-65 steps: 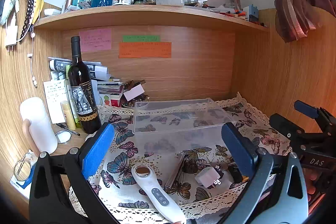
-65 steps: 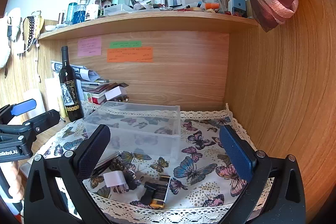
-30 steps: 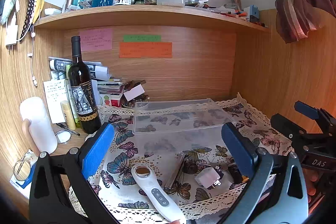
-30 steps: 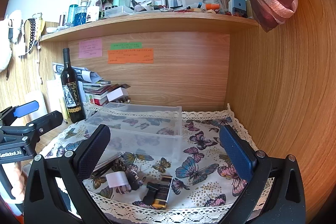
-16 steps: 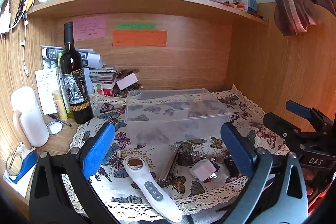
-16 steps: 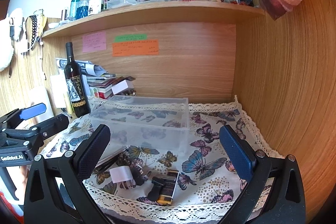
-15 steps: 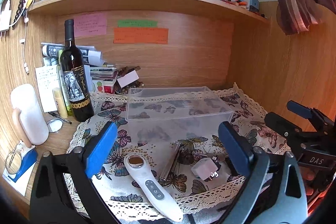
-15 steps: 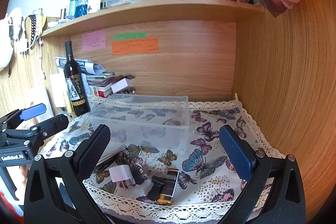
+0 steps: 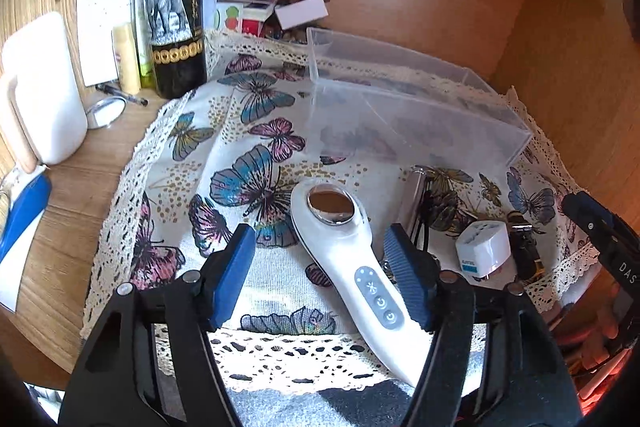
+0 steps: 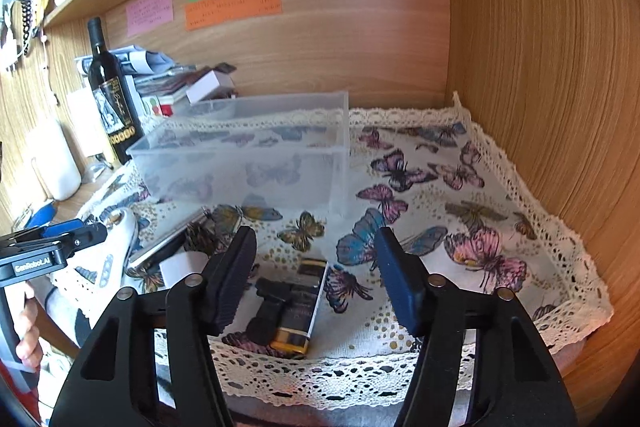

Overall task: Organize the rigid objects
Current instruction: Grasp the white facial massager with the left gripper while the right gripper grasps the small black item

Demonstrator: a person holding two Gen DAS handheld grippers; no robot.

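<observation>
On the butterfly cloth, the left gripper has its jaws wide apart around the white wand, while the right gripper hangs open over a black box near the clear bin

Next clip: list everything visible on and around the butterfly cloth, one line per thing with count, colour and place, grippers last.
Handheld device: 1, white with grey button strip, front of cloth, between the left gripper's fingers.
Plastic bin: 1, clear, back of cloth, nothing visible inside.
Plug adapter: 1, white, right of the device.
Box: 1, black and gold, front edge of cloth, below the right gripper.
Wine bottle: 1, dark, upright, left of the bin.
Jug: 1, white, far left on the wood.
Butterfly cloth: 1, white with lace edge.
Left gripper: open, straddling the device.
Right gripper: open, over the box.
</observation>
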